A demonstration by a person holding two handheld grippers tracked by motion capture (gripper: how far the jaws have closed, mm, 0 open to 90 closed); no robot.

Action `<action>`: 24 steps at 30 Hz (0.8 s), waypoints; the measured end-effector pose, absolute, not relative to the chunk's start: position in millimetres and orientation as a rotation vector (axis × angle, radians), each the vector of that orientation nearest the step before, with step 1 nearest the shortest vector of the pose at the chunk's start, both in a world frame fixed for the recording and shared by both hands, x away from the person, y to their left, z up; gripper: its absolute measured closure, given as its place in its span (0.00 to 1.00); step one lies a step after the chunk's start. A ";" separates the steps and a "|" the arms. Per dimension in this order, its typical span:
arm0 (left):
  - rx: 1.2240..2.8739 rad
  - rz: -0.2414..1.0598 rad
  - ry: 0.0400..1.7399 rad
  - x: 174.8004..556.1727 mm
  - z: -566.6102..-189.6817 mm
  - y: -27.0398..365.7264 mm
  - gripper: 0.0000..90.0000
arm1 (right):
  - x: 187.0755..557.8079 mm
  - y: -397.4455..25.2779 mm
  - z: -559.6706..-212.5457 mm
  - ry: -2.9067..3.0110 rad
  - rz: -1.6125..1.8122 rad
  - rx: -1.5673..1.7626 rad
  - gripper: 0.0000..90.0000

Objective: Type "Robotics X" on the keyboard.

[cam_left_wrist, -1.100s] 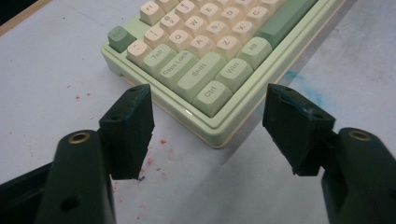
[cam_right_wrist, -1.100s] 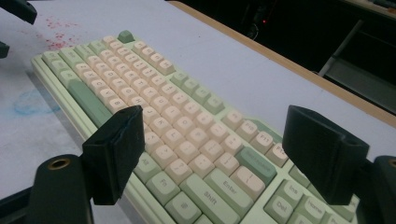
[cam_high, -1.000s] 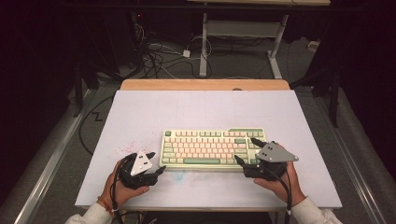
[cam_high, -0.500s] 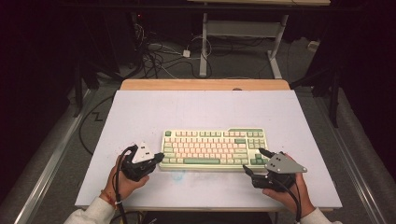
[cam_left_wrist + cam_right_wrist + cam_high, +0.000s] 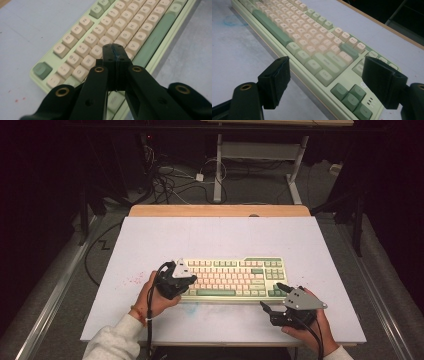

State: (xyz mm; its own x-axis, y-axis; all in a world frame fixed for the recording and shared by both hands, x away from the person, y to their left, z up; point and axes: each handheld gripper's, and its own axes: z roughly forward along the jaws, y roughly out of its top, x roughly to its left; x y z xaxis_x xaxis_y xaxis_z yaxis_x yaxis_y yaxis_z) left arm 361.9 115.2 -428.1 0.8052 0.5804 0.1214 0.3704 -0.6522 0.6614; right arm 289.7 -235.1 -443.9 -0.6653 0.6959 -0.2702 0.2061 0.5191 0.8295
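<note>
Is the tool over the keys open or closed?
Closed. The left tool has its black jaws pressed together, no gap, above the cream and green keyboard.

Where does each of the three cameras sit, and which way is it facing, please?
High view: above the person's side, looking forward and down at the table; both hands and forearms show.
Left gripper view: rides the left gripper, jaws together over the keyboard.
Right gripper view: rides the right gripper, jaws apart near the arrow keys.
All share the keyboard.

Beneath the closed jaws of the left gripper [image 5: 115, 60], several keys of the keyboard [image 5: 100, 37] are hidden. Beyond the spread jaws of the right gripper [image 5: 332, 82], the far key legends blur unreadably.
</note>
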 end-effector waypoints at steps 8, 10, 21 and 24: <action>2.388 0.412 0.679 380.6 -431.2 85.8 0.97 | 289.9 -234.1 -446.7 2.179 1.065 0.715 0.25; 2.390 0.417 0.675 384.0 -431.1 80.5 0.97 | 289.7 -233.4 -447.7 2.184 1.056 0.709 0.25; 2.445 0.424 0.679 399.5 -438.3 65.7 0.97 | 291.0 -234.1 -449.9 2.191 1.044 0.708 0.26; 2.454 0.418 0.681 402.1 -441.2 64.0 0.97 | 290.9 -234.6 -450.0 2.194 1.036 0.706 0.26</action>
State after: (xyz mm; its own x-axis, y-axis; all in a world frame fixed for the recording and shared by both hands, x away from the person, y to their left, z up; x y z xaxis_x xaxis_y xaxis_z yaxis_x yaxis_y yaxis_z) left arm 402.1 64.0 -441.2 0.8230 0.5495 0.1439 0.3773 -0.7182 0.5847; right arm 290.9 -234.6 -450.0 -0.6751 0.6772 -0.2928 0.2045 0.5530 0.8077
